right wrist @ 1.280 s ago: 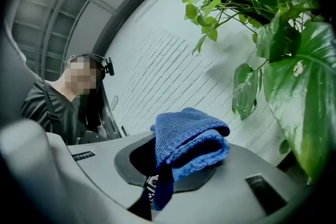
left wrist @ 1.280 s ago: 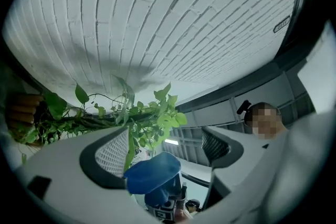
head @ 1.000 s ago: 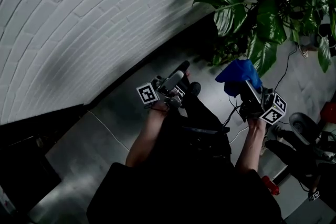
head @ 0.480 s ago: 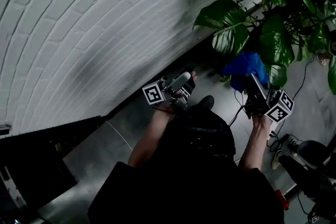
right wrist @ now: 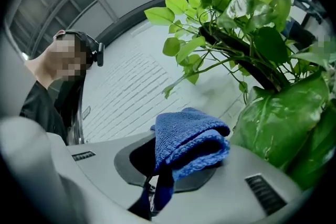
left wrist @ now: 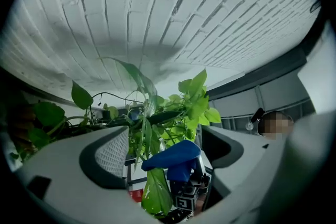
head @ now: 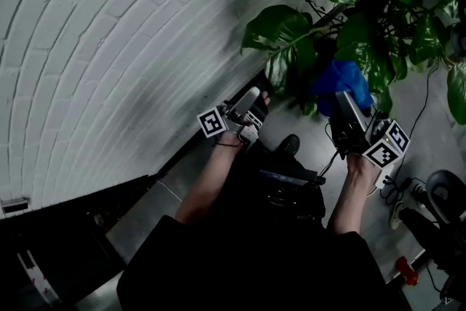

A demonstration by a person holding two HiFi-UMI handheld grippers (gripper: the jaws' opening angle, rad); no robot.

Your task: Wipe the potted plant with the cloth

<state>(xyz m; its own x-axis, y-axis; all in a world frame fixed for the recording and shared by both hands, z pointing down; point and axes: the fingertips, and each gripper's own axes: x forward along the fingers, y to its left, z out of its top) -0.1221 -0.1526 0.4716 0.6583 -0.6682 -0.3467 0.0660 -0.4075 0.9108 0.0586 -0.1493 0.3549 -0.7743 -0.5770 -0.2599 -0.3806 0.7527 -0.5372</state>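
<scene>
Up at one o'clock in the head view, the plant [head: 342, 33] spreads its leaves against the white brick wall [head: 109, 33]. The right gripper [head: 341, 102] is clamped on a folded blue cloth [head: 336, 80], raised among the lower leaves, a big leaf [right wrist: 283, 123] at its three o'clock (touching or not, hard to say). The left gripper [head: 253, 97], at the cloth's nine o'clock, has its jaws apart and grips nothing.

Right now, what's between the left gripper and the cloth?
Leaves of the potted plant hang between the open left gripper and the cloth, shown in the left gripper view.
</scene>
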